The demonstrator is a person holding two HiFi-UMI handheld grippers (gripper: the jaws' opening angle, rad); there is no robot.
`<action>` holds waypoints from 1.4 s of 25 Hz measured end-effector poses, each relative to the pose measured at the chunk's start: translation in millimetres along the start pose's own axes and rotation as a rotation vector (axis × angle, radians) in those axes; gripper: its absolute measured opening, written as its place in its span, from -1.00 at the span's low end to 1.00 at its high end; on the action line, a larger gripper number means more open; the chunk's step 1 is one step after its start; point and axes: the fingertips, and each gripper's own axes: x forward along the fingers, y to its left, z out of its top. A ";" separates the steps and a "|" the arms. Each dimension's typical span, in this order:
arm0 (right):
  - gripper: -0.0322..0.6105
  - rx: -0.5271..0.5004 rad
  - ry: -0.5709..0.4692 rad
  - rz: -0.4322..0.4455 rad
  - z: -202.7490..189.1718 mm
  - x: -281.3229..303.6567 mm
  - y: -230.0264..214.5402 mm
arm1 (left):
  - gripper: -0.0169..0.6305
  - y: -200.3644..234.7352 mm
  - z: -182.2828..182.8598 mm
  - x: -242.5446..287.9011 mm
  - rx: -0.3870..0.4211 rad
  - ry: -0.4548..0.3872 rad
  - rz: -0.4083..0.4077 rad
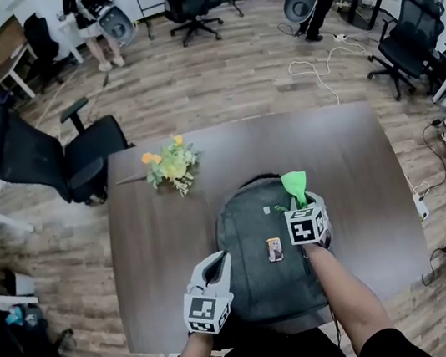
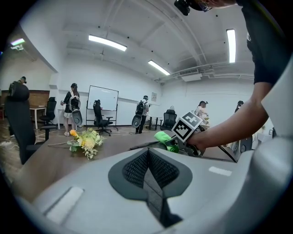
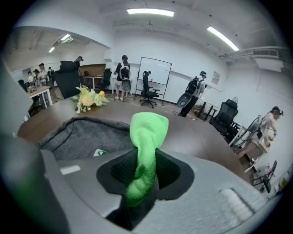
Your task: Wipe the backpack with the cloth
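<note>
A dark grey backpack (image 1: 262, 247) lies flat on the brown table (image 1: 361, 193), near its front edge. My right gripper (image 1: 302, 205) hovers over the backpack's upper right part, shut on a bright green cloth (image 1: 295, 186) that sticks up from its jaws. In the right gripper view the cloth (image 3: 145, 151) is pinched between the jaws, with the backpack (image 3: 82, 135) below and to the left. My left gripper (image 1: 214, 270) sits at the backpack's lower left edge with its jaws together and nothing between them. The left gripper view shows the right gripper's marker cube (image 2: 187, 128) and the cloth (image 2: 165, 139).
A small bunch of yellow flowers (image 1: 170, 167) lies on the table beyond the backpack. A black office chair (image 1: 51, 160) stands at the table's left corner. A small tag (image 1: 275, 249) hangs on the backpack's front. People and other chairs stand far off in the room.
</note>
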 end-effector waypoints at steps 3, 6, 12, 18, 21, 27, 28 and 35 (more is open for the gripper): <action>-0.58 0.009 -0.017 0.002 3.0 -6.6 2.4 | -0.90 7.3 -0.6 -4.1 -0.010 -0.005 0.022; -0.58 0.037 -0.043 0.033 8.4 -15.8 13.9 | -0.90 20.2 1.0 -9.4 -0.015 -0.016 0.055; -0.58 0.075 -0.071 0.141 10.0 -33.0 50.8 | -0.90 32.0 -3.8 -17.2 -0.027 -0.021 0.089; -0.57 0.071 -0.049 0.278 7.2 -46.1 119.5 | -0.90 37.4 -9.1 -29.5 -0.030 -0.011 0.103; -0.57 0.046 -0.036 0.323 2.2 -48.5 149.2 | -0.90 44.6 -10.3 -38.3 -0.023 0.001 0.122; -0.57 0.026 -0.014 0.397 -5.9 -55.0 197.7 | -0.89 52.3 -19.0 -56.4 -0.024 0.011 0.144; -0.57 0.023 -0.012 0.408 -6.0 -56.5 205.5 | -0.89 53.7 -20.4 -59.1 -0.026 0.014 0.147; -0.57 -0.035 0.013 0.436 -9.6 -57.3 234.7 | -0.89 56.3 -25.7 -66.4 -0.039 0.022 0.143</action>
